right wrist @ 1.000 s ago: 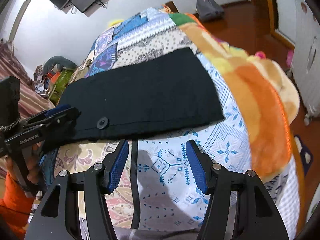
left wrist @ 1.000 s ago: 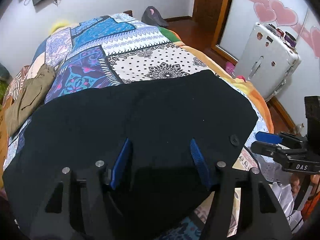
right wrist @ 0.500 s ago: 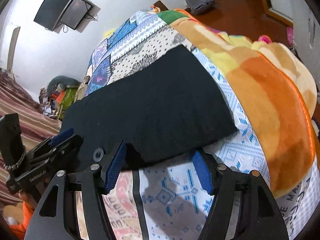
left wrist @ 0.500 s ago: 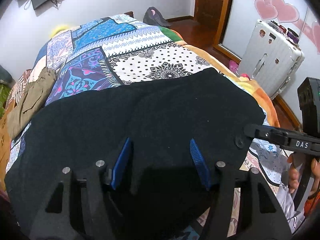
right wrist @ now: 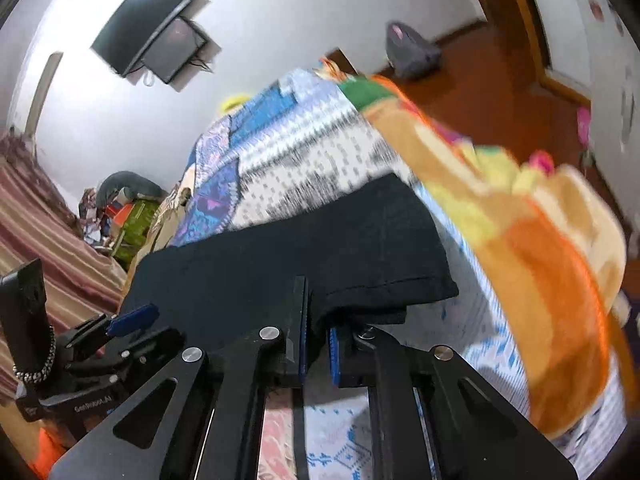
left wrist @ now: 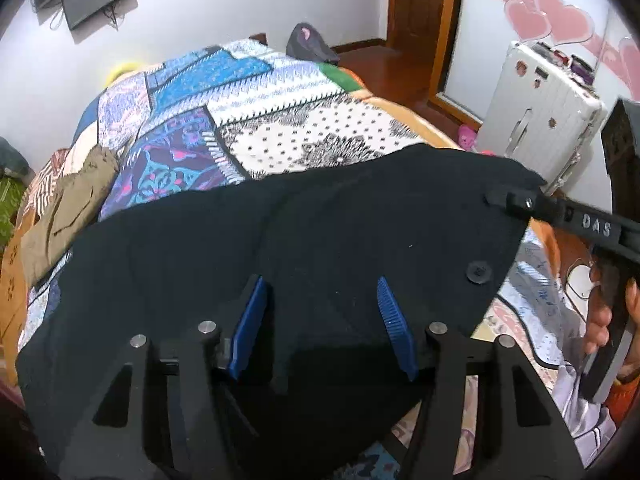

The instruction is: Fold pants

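Black pants [left wrist: 320, 240] lie spread across the patchwork bedspread [left wrist: 280, 120], a button [left wrist: 479, 271] near their right corner. My left gripper [left wrist: 322, 320] hovers low over the near edge; its jaws are closing slightly, with cloth lying between the blue pads [left wrist: 252, 320] untouched by them. In the right wrist view my right gripper [right wrist: 316, 344] is shut on the near hem of the pants [right wrist: 300, 260], which it holds raised. The left wrist view shows that right gripper [left wrist: 504, 199] clamped on the pants' right corner. The left gripper [right wrist: 120, 324] appears at lower left.
An olive garment [left wrist: 68, 208] lies on the bed's left side. A white suitcase [left wrist: 536, 112] stands by the right wall. An orange blanket [right wrist: 540, 260] drapes over the bed's right edge. A grey bag [left wrist: 312, 44] sits on the wooden floor beyond.
My right gripper went from open beside the pants' edge to shut on it, and rose with the cloth. The left gripper has barely moved.
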The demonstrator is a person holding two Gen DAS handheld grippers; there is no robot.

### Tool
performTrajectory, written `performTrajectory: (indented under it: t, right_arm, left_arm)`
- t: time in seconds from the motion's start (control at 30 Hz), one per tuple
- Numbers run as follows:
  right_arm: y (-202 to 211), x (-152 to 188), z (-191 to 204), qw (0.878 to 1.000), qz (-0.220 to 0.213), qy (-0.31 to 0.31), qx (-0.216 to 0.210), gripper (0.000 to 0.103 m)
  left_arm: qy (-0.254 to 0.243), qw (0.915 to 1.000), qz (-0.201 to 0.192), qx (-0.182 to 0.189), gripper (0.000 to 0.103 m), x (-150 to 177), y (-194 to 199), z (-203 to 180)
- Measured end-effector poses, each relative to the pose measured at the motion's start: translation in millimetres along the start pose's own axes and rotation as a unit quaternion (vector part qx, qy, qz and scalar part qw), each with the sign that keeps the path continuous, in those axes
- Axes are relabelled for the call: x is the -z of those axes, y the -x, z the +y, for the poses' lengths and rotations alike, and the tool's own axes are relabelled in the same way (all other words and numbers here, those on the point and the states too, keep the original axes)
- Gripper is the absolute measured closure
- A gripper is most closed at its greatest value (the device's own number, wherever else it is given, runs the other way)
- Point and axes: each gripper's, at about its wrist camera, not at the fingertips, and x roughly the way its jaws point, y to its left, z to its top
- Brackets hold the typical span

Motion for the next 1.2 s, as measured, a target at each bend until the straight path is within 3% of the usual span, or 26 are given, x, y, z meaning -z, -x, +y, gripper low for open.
performTrajectory:
  t: [0.17, 0.4, 0.7, 0.97, 1.2]
  right_arm:
    - [18, -27, 32, 0.999, -0.035, 0.034, -0.022, 0.096]
    - [26, -54, 86, 0.993, -0.076, 0.079, -0.048, 0.096]
    - [11, -57, 175, 0.978, -0.077, 0.167, -0.099, 0.096]
    - [-28, -30, 241, 0.958, -0.026, 0.243, -0.148, 0.096]
    - [-86, 36, 271, 0.931, 0.087, 0.318, -0.158, 0.096]
  left_arm:
    - [0.016, 0.9993, -0.034, 0.001, 0.044, 0, 27, 18]
    - [0.065, 0.9944, -0.076, -0.033, 0.044, 14, 69, 77]
    - [0.137, 0.9807, -0.106, -0.091, 0.044, 60, 114, 157]
    - [0.197, 0.9655, -0.115, -0.125, 0.044, 103, 143, 207]
    - [0.22, 0.9597, -0.11, -0.137, 0.044, 126, 149, 221]
